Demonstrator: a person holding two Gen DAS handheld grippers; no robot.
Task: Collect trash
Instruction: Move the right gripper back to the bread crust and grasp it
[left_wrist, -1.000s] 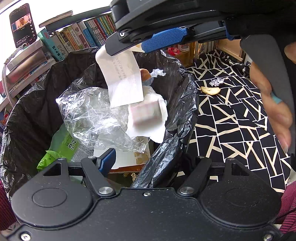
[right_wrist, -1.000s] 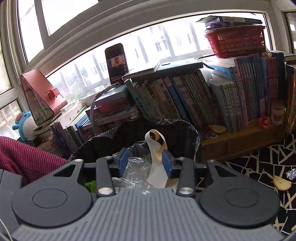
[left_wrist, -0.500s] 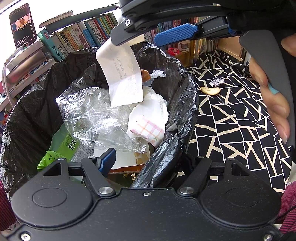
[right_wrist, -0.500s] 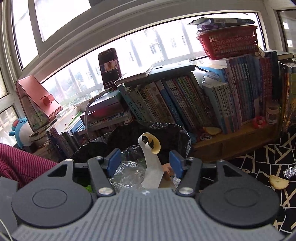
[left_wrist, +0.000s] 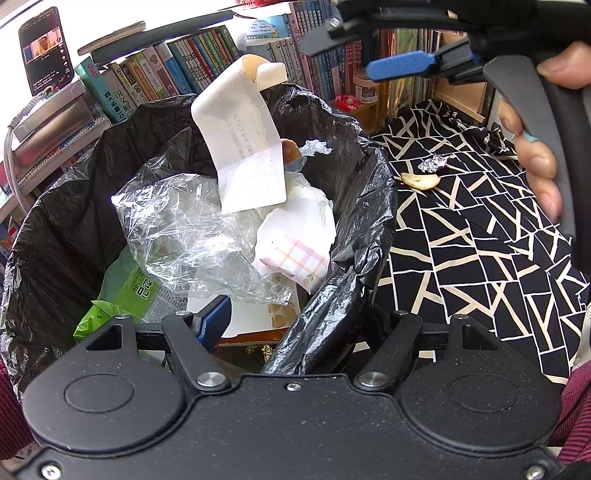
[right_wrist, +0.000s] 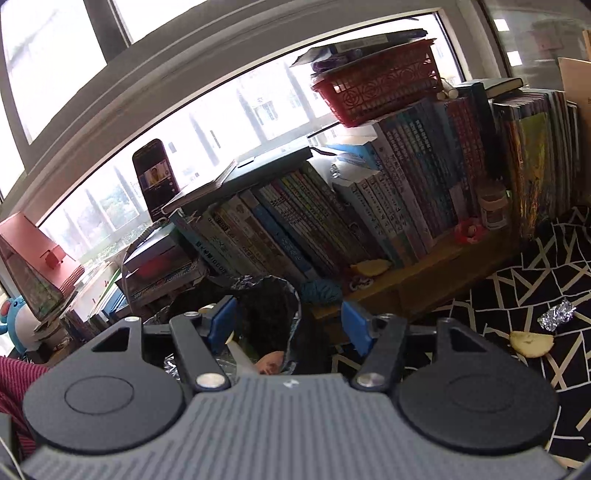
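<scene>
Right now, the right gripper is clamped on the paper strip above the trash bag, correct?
No: the right gripper has just been opening its jaws and stands open, empty. The left wrist view shows the paper strip loose above the trash bag.

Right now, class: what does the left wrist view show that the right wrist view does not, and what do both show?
Only the left wrist view: the inside of the trash bag with clear plastic wrap, a green packet and checked tissue; the paper strip falling free; the left gripper clamped on the bag's rim.

Only the right wrist view: the red basket, the window, a blue plush toy.

Both: the books, the phone, the foil ball, the peel, and the right gripper, jaws just opened, empty.
</scene>
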